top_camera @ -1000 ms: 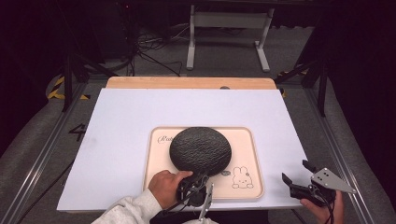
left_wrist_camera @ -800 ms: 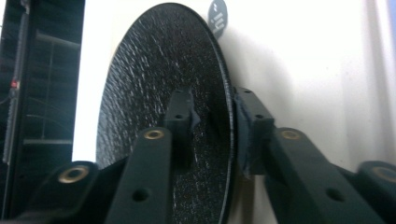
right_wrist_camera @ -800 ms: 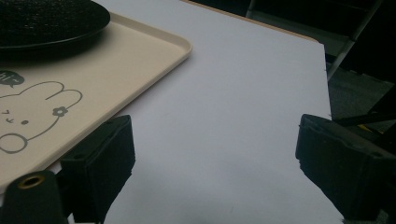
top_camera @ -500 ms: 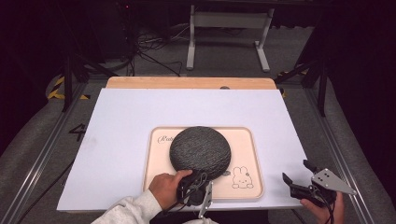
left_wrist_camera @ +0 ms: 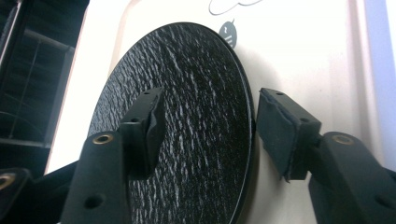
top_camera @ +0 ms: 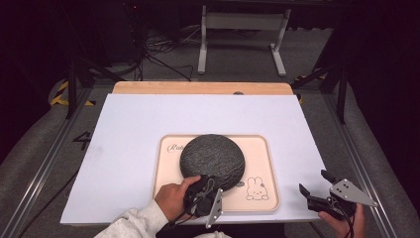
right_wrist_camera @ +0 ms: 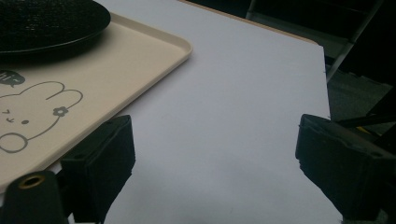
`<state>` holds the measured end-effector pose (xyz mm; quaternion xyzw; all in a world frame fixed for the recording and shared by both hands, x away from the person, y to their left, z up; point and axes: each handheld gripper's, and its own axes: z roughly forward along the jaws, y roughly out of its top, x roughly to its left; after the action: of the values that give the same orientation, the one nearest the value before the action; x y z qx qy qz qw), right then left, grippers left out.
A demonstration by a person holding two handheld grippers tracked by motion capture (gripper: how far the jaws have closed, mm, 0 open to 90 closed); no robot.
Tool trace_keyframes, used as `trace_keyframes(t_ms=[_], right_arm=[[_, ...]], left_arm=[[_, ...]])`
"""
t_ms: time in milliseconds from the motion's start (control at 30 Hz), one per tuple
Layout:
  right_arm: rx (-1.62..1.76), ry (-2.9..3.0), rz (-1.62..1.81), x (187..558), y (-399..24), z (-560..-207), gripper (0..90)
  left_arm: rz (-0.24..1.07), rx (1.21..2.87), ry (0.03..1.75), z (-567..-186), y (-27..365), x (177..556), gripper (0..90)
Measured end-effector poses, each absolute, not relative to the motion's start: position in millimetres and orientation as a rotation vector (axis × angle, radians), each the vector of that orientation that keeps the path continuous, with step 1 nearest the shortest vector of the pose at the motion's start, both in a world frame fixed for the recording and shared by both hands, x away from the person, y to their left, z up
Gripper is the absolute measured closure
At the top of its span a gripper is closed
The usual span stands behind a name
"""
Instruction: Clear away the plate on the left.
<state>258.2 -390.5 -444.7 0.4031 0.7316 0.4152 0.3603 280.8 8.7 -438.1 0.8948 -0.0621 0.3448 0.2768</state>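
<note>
Sitting on a cream tray (top_camera: pixel 257 148), a round black plate (top_camera: pixel 213 159) with a bumpy top fills the tray's left part. Tray lies on a white sheet (top_camera: pixel 148 134) on the table, toward 6 o'clock from the middle. A bunny drawing (top_camera: pixel 256 189) is on the tray at about 4 o'clock from the plate.

Left gripper (top_camera: pixel 207 191) is at the plate's 6 o'clock edge, held by the left hand (top_camera: pixel 174 198). In the left gripper view, its jaws are apart w/ the plate's rim between them; one pad is over the bumpy top, the other is on the tray side. Pads not yet pressed on it, so it's released.

Right gripper (top_camera: pixel 317 187) is at 4 o'clock off the tray, near the sheet's corner, held by the right hand (top_camera: pixel 341 224). Its jaws are wide apart, nothing between them, just white sheet.
</note>
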Motion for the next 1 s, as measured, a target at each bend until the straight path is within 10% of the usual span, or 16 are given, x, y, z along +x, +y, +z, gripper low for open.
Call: trace_keyframes(t_ms=[433, 1000], right_arm=[[1.043, 1.893, 1.066, 258, -390, -445, 12.6], [1.044, 1.895, 1.062, 259, -390, -446, 12.6]], left_arm=[[0.905, 2.320, -0.060, -425, 20, 287, 23.9], [0.872, 2.221, 0.163, -409, 55, 315, 22.2]])
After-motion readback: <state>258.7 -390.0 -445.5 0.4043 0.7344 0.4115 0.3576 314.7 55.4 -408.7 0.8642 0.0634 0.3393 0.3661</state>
